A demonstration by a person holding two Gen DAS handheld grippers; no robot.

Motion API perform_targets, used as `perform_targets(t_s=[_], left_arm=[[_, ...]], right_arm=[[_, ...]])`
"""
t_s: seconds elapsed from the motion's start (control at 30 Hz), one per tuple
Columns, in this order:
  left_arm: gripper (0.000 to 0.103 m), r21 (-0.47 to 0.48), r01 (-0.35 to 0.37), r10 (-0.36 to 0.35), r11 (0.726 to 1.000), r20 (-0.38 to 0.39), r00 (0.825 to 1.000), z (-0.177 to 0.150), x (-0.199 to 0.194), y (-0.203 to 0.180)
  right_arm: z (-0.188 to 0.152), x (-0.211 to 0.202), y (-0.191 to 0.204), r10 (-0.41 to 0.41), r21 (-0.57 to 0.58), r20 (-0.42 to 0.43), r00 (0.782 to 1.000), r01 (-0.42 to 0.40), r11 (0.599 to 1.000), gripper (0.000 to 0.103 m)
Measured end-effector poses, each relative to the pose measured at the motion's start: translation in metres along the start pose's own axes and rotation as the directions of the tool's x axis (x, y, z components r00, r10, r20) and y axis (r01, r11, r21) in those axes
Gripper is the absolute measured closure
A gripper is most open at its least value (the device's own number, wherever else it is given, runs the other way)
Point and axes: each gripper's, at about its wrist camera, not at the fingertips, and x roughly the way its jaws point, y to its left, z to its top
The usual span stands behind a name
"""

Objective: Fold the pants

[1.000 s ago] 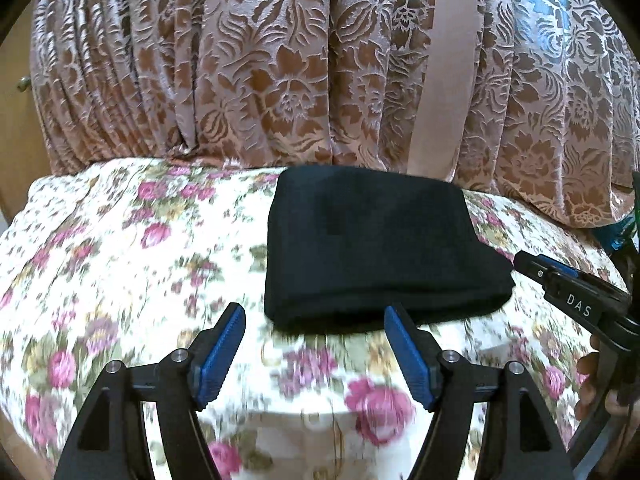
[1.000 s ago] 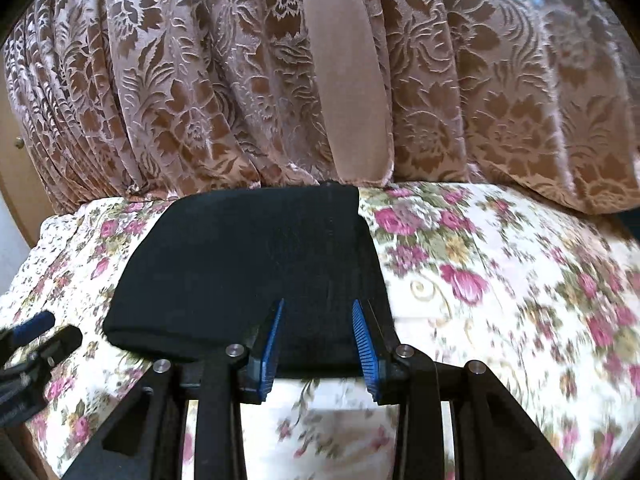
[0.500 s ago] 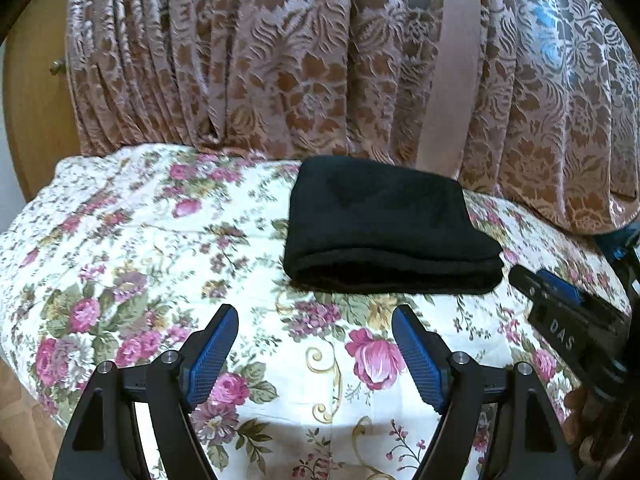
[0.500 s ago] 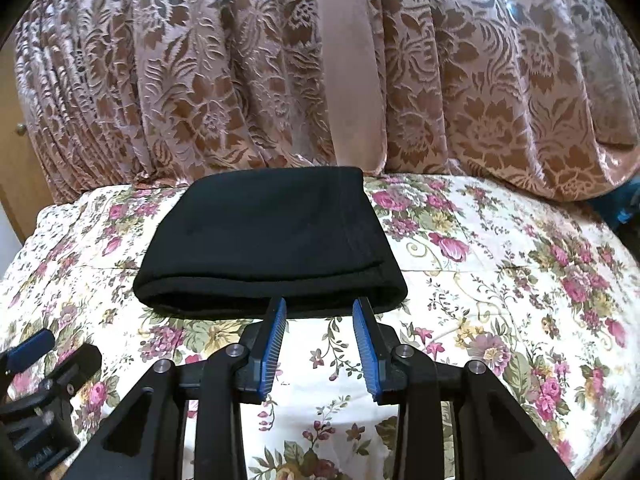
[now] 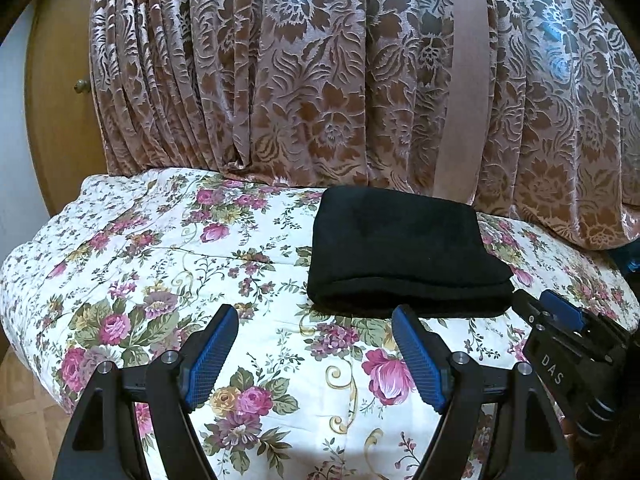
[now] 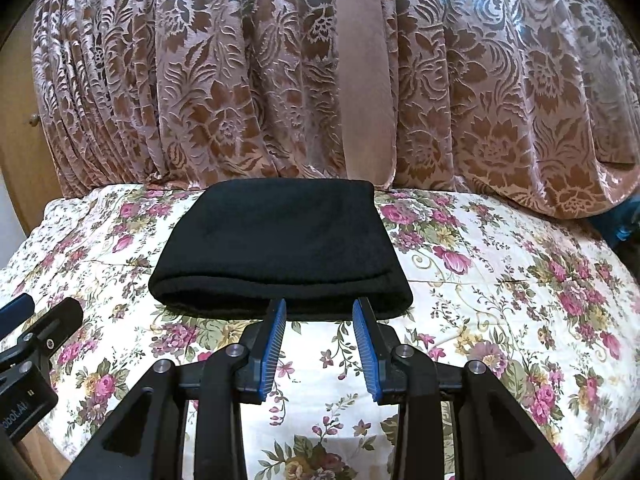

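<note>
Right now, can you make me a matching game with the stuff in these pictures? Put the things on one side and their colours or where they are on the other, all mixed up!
Things:
1. pants
2. bedspread
3. curtain
4. left gripper

Descriptions:
A. brown and pink leaf pattern, hanging behind the bed
B. black, folded into a neat stack
C. white with pink roses
D. blue pads, open wide, holding nothing

Pairs: 1-B, 2-C, 3-A, 4-D
</note>
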Motion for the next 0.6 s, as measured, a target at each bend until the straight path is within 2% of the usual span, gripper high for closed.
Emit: perform_targets(t_s=[0.6], left_arm=[[0.023,0.002,0.007,-0.007,1.000,-0.013,1.000,-0.0042,-0.0009,-0.0015]], right_arm=[[-0.0042,0.0018,0.0013,0.012,-0.003,-0.018,1.000,-0.012,1.000,0.068]])
